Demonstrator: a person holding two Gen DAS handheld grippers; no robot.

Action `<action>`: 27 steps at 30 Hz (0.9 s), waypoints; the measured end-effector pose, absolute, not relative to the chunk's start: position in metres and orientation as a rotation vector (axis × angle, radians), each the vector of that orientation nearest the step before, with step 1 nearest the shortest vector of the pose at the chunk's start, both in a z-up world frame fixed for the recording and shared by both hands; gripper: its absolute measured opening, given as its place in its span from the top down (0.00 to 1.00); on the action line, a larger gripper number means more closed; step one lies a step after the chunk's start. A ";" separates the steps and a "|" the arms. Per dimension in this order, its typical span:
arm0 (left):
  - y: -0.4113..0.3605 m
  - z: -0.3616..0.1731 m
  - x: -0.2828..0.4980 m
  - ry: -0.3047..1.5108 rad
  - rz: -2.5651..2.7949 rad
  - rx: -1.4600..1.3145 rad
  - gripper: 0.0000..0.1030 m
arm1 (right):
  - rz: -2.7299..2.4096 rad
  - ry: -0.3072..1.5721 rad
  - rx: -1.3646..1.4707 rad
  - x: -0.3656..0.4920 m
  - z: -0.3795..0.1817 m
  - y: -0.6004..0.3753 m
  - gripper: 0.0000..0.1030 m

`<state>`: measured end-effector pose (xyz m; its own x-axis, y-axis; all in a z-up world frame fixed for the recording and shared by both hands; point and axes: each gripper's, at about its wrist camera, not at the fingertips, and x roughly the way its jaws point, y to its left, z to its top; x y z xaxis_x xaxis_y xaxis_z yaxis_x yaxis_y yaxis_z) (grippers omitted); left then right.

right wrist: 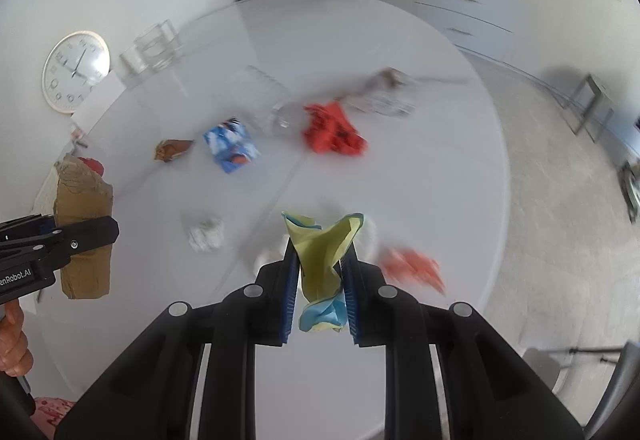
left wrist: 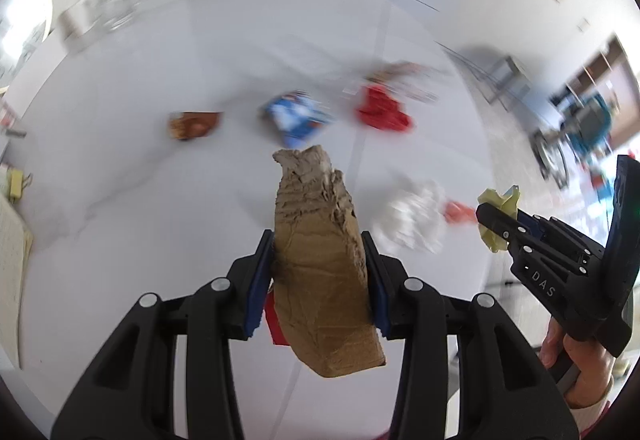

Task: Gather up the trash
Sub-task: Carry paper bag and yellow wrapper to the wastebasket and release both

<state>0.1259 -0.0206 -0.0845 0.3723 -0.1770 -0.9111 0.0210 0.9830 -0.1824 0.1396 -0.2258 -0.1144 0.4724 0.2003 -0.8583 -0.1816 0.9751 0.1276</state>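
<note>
The left claw (left wrist: 318, 272) grips a brown paper bag (left wrist: 320, 240) — long axis running forward past its tips. The right claw (right wrist: 320, 280) pinches a yellow wrapper (right wrist: 320, 256), upright, above the bench (right wrist: 440, 180).

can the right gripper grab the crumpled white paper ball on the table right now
Probably not yet. The right gripper has its jaws shut on a crumpled yellow and blue wrapper, so they are full. The crumpled white paper ball lies unobstructed on the white round table.
</note>
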 end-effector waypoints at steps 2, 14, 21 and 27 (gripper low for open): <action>-0.044 -0.084 0.122 1.191 -0.173 -0.115 0.60 | 0.184 1.053 0.051 0.122 -0.115 -0.250 0.79; -0.229 -0.109 0.070 1.249 -0.551 0.115 0.60 | -0.111 1.068 0.206 0.026 -0.129 -0.386 0.79; -0.307 -0.153 0.063 1.321 -0.649 0.204 0.57 | -0.184 1.081 0.253 0.000 -0.140 -0.433 0.77; -0.330 -0.171 0.064 1.347 -0.627 0.223 0.29 | -0.168 1.087 0.261 -0.003 -0.146 -0.448 0.77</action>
